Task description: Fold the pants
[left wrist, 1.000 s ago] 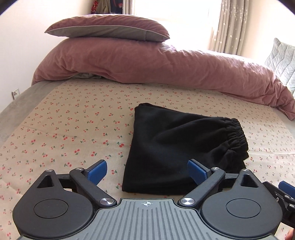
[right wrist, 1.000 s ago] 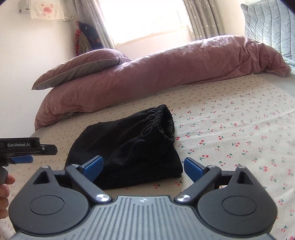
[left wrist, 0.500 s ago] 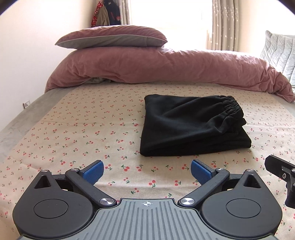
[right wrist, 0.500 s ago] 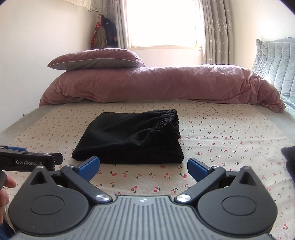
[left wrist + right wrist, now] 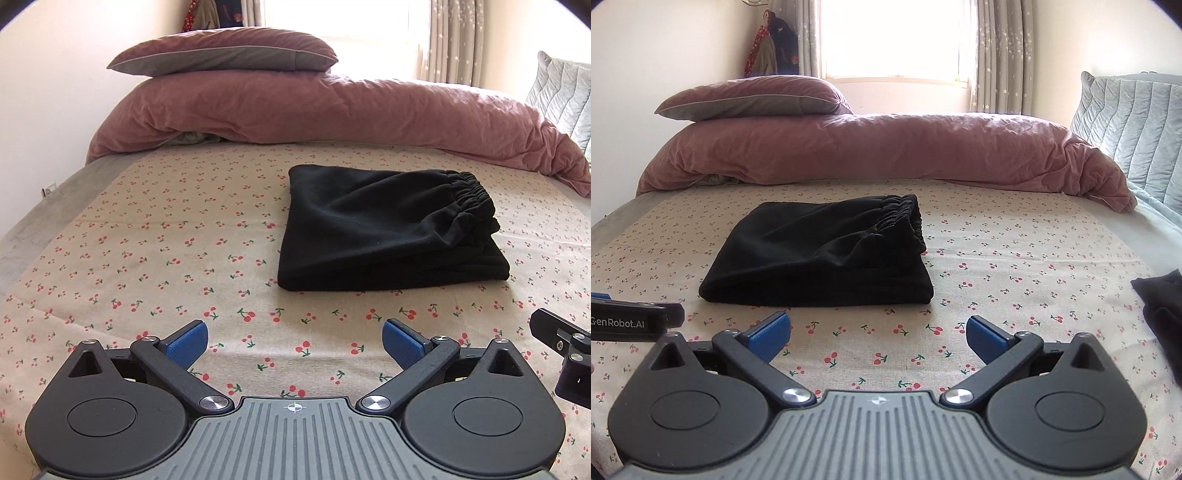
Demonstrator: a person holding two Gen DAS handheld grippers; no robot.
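Black pants [image 5: 384, 232] [image 5: 827, 254] lie folded into a thick rectangle on the cherry-print sheet [image 5: 166, 258], elastic waistband on top toward the right. My left gripper [image 5: 293, 341] hovers open over bare sheet, well short of the pants' near edge. The right gripper [image 5: 877, 334] is open too, with only sheet between its blue pads, and stands back from the pants. Each gripper shows at the edge of the other's view.
A rolled pink duvet [image 5: 332, 114] with a pink pillow [image 5: 229, 55] on it spans the far side of the bed. A grey quilted cushion [image 5: 1130, 122] stands at the right. Another dark cloth [image 5: 1163, 306] lies at the right edge. A wall bounds the left.
Both grippers have drawn back from the folded pants, which earlier lay right at their pads and now sit farther off. The right view has levelled out. The pants stay put.
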